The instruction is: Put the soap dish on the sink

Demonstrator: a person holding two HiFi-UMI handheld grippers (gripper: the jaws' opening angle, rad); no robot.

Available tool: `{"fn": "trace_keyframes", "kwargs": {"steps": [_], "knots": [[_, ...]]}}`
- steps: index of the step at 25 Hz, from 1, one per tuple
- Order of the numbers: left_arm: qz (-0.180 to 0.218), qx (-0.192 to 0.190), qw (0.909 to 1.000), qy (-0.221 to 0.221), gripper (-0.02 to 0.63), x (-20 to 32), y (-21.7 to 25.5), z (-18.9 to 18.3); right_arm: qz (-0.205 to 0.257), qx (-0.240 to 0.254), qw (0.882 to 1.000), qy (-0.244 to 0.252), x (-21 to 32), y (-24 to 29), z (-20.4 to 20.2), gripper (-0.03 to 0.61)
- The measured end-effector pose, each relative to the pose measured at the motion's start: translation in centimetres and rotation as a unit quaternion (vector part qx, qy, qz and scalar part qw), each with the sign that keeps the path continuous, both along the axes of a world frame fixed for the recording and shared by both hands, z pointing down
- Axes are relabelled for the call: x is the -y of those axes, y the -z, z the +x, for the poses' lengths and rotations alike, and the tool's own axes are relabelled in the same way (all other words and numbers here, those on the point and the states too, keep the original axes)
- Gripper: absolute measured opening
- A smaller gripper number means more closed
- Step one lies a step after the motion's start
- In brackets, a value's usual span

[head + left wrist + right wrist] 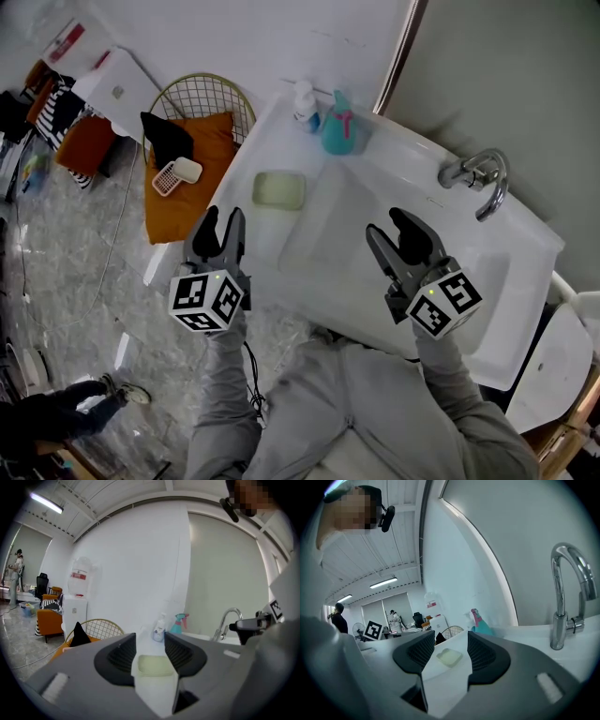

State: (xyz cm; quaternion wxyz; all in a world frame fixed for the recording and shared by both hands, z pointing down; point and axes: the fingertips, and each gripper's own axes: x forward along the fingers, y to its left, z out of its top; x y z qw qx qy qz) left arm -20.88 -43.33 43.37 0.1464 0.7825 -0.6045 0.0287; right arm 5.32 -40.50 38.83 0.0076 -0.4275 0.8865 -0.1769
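A pale green soap dish [277, 190] lies flat on the left ledge of the white sink [525, 246]. My left gripper [222, 217] hovers just short of the ledge, open and empty, a little down-left of the dish. In the left gripper view the soap dish [152, 665] shows between the parted jaws of that gripper [150, 641], farther ahead. My right gripper [389, 225] hangs over the basin, open, holding nothing. The right gripper view has the soap dish [449, 657] far off between the open jaws of the right gripper [446, 641].
A white pump bottle [305, 103] and a teal spray bottle [337, 127] stand at the sink's back edge. The chrome faucet [478, 173] is at the right. Left of the sink, a wire chair with an orange cushion [202, 155] carries a pink basket [176, 174].
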Motion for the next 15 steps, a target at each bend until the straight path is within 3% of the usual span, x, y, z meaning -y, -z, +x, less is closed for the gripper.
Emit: {"fn": "trace_keyframes", "kwargs": {"steps": [15], "knots": [[0.049,0.028,0.9983,-0.016,0.201,-5.5,4.1,1.5,0.018,-0.003,1.000,-0.006,-0.9,1.4,-0.8,0.200]]}}
